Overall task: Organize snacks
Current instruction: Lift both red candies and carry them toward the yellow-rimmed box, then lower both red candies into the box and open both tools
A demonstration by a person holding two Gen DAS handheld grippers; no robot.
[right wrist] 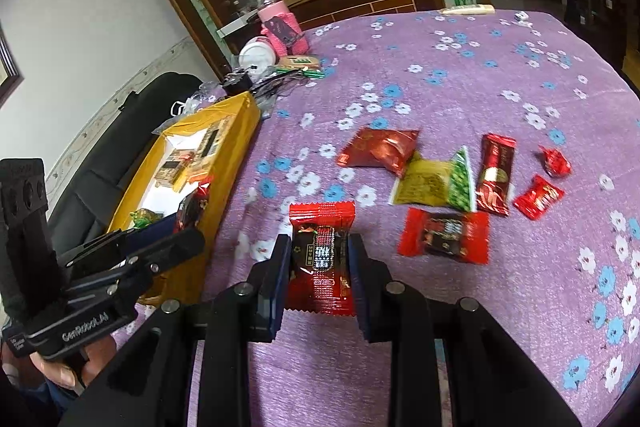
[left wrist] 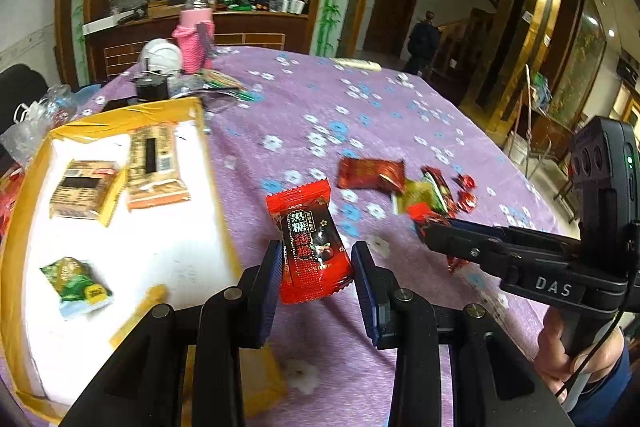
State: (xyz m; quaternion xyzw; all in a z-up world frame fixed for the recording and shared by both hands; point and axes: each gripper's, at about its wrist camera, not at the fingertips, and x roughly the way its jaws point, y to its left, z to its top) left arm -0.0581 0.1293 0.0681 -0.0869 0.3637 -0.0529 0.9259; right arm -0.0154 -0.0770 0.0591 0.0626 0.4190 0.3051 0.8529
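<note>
1. Left tongs (left wrist: 316, 263) pinch a red candy packet (left wrist: 310, 247) only by its side edges, above the surface (left wrist: 360, 115) near the yellow box (left wrist: 216, 187); it could slip.
2. Right tongs (right wrist: 318, 267) clench a second red packet (right wrist: 322, 259) near the loose snack pile (right wrist: 444, 179).
3. Readable: "DAS", "GenRobot.AI", and "黑糖" on the left packet.

The body of the right gripper (left wrist: 430, 237) bears the white marking "DAS". The body of the left gripper (right wrist: 182, 223) bears "GenRobot.AI". The red snack packet (left wrist: 310, 247) between the left gripper's pads shows the characters "黑糖".
</note>
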